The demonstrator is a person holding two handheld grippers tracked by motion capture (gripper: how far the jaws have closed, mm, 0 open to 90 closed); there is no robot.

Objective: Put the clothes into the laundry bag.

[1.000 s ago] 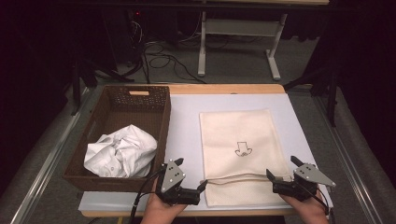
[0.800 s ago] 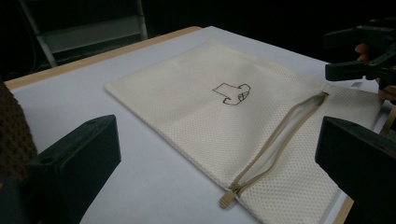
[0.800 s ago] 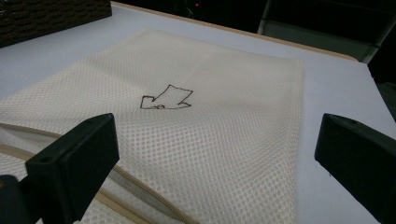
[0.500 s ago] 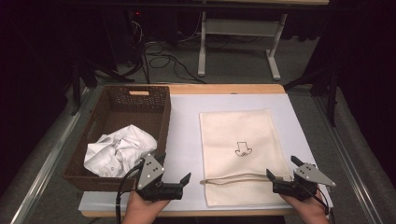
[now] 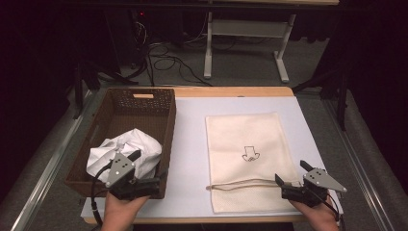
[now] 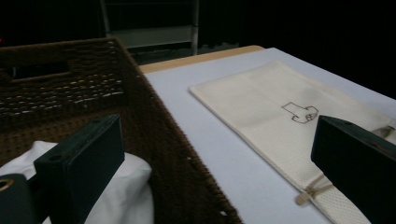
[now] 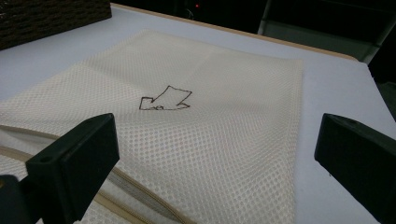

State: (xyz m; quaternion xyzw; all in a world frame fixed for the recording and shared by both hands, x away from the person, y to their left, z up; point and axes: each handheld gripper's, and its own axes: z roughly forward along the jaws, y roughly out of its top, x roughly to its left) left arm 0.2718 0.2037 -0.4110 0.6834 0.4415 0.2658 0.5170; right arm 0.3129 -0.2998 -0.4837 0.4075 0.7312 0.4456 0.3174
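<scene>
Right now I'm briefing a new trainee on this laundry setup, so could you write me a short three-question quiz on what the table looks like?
1. True or false: the white cloth lies inside the brown basket.
2. Which gripper is nearest the cream mesh bag? A) left gripper B) right gripper
3. Fill in: both grippers have their jaws ____.

Key:
1. True. The cloth sits bunched at the near end of the basket.
2. B. The right gripper hangs at the bag's near right corner, while the left gripper is over the basket's near edge.
3. Open. Each gripper view shows its two jaws wide apart, holding nothing.
</scene>
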